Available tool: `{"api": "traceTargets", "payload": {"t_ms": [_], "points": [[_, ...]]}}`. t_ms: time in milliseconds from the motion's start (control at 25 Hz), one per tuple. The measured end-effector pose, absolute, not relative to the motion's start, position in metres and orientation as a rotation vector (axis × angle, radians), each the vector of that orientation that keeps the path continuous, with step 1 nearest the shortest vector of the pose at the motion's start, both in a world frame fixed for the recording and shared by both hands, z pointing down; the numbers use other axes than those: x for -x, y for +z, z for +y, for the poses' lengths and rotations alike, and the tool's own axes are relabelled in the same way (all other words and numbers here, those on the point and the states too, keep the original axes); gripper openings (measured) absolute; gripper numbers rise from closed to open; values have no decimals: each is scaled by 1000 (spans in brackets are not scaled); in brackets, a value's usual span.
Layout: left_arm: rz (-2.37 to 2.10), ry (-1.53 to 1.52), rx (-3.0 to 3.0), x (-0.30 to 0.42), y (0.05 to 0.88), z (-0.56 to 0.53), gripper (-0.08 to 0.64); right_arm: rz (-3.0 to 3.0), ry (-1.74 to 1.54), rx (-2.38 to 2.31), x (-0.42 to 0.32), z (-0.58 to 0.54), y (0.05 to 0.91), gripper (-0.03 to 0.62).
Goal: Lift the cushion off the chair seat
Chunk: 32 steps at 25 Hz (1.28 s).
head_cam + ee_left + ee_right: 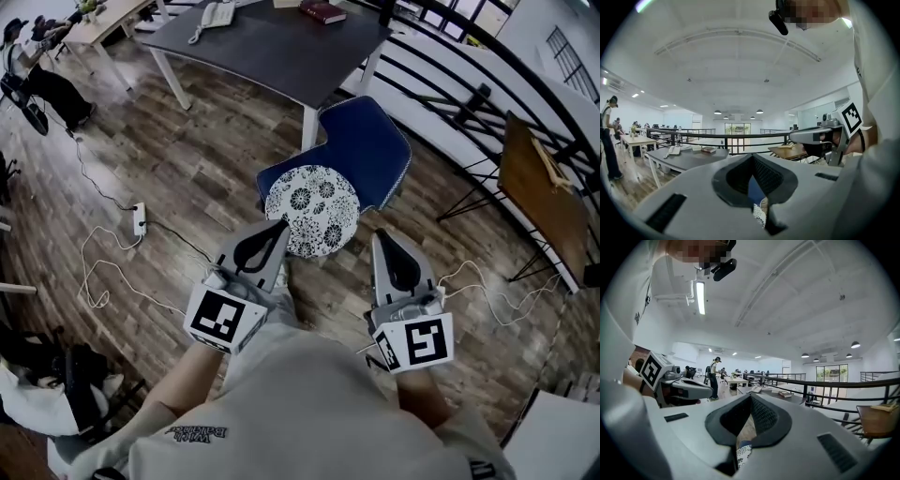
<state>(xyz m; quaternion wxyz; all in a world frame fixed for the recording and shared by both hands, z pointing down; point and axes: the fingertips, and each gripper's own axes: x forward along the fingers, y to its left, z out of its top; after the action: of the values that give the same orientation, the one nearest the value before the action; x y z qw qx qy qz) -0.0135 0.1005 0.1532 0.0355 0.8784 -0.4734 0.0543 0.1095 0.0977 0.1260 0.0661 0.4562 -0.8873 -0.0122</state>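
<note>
Blue chair (370, 141) beside dark table (272, 47). Round patterned cushion (312, 211) lies flat on seat, not lifted yet. Left gripper (281, 225) clenched, empty, tip at cushion's near edge, contact unclear. Right gripper (382, 236) clenched, empty, just beside cushion. Judgement: nothing done; opening jaws, grasp, lift all remain.

The person wears a pale beige T-shirt (309, 403) with short sleeves and a small dark print (197, 432) on it. The left gripper (283, 225) and the right gripper (382, 236) have smooth light grey bodies, and each has a black drop-shaped padded part at the jaws. The left cube (225, 319) and the right cube (419, 343) are white with black square markers.
</note>
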Motion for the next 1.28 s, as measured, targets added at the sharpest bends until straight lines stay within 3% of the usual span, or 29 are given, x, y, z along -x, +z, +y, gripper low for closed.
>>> {"api": "traceTargets", "payload": {"t_ms": [680, 1280], "points": [[-1349, 102, -2805, 112, 132, -43, 5, -2616, -73, -1437, -5, -46, 107, 3], [-1297, 175, -2758, 111, 152, -87, 3, -2686, -68, -1430, -8, -96, 109, 3]]}}
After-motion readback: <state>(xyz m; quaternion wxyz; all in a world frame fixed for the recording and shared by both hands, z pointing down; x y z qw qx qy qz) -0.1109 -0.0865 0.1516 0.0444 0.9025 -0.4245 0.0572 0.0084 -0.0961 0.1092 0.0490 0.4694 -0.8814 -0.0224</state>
